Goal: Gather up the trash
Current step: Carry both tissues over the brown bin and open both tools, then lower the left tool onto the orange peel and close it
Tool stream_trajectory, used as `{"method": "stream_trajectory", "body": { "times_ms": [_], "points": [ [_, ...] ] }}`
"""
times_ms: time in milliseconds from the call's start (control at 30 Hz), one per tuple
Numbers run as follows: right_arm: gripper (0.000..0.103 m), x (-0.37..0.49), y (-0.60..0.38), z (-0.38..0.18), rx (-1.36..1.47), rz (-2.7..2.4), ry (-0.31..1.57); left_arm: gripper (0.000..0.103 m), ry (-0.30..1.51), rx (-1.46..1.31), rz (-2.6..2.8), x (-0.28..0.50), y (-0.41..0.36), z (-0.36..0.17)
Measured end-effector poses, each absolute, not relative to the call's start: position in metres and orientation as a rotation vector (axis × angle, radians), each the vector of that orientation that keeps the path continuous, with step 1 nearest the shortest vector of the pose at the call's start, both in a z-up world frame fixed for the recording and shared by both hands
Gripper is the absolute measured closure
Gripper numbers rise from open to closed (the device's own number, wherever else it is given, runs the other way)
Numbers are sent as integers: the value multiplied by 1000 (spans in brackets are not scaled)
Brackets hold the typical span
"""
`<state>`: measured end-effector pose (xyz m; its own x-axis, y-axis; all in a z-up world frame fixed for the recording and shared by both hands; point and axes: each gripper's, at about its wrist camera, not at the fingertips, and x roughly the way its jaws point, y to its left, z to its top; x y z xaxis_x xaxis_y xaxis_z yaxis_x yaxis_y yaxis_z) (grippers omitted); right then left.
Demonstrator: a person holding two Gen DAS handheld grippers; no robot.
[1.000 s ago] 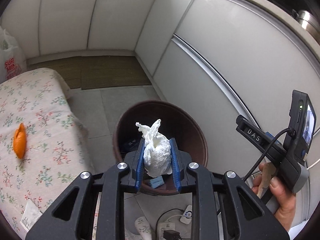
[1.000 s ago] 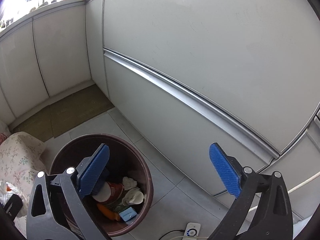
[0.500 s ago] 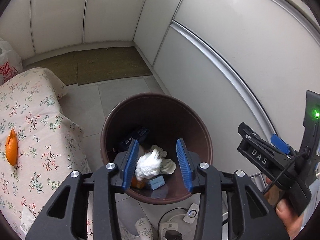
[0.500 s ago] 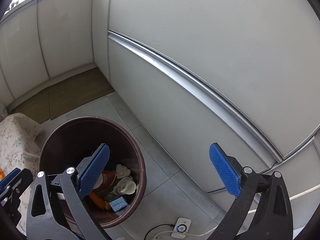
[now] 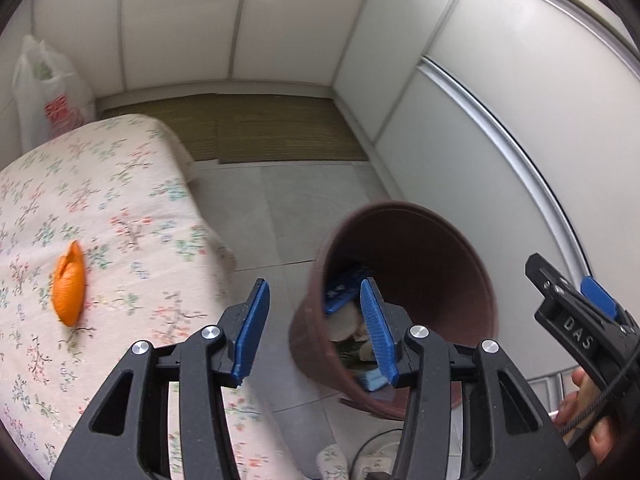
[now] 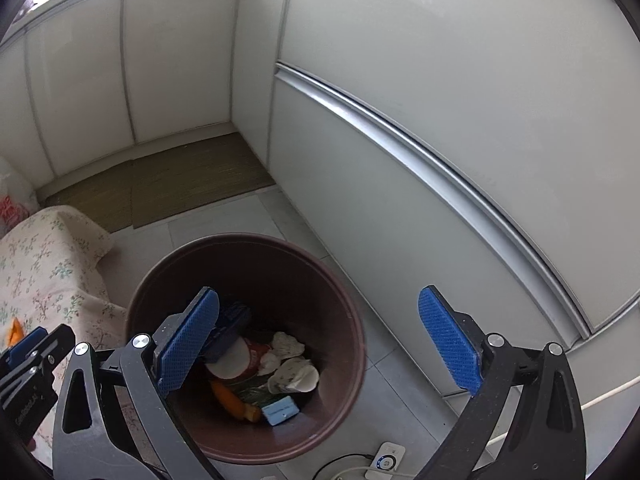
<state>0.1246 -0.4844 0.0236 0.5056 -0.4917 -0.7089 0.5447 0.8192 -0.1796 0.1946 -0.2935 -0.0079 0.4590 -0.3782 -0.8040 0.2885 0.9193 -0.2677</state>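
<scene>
The left tongs [image 5: 314, 326] stood open with nothing between their blue pads; their jaws had just been opening, and the gap between them framed the near rim of the brown bin [image 5: 486, 276] and a strip of grey floor tiles [image 5: 256, 216]. The right tongs [image 6: 320, 344] were spread wide and empty, poised over the same bin. Seen from the right wrist, the bin held the collected trash: crumpled white tissue [image 6: 286, 344], a paper cup [image 6: 228, 364], something orange [image 6: 230, 398], a small pale-blue block [image 6: 282, 410] and a dark blue packet [image 6: 230, 318] against the near wall. A piece of orange peel [image 5: 70, 290] lay on the surface under its floral cloth [image 5: 120, 216], well apart from the bin and to the left of the left tongs. A white plastic bag [image 5: 44, 92] (red lettering, unreadable) stood behind the surface, by the white panelled wall [image 5: 480, 128]. A woven mat [image 5: 276, 128] lay along the base of that wall. A hand [image 5: 588, 412] gripped the right tool at the edge of the left-wrist view.
</scene>
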Motion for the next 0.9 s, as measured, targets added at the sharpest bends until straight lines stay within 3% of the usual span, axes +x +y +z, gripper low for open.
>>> {"method": "stream_trajectory", "body": {
  "times_ms": [433,533,900],
  "points": [
    [7,174,-376,14,-161,-475,844,55,1057,-175,-238,229,-209,-32],
    [7,182,-356,12,-203,-446,846,46,1056,-190,-172,239,-185,-41],
    [7,201,-310,1,-314,-380,872,45,1102,-188,-7,275,-119,-83]
  ]
}}
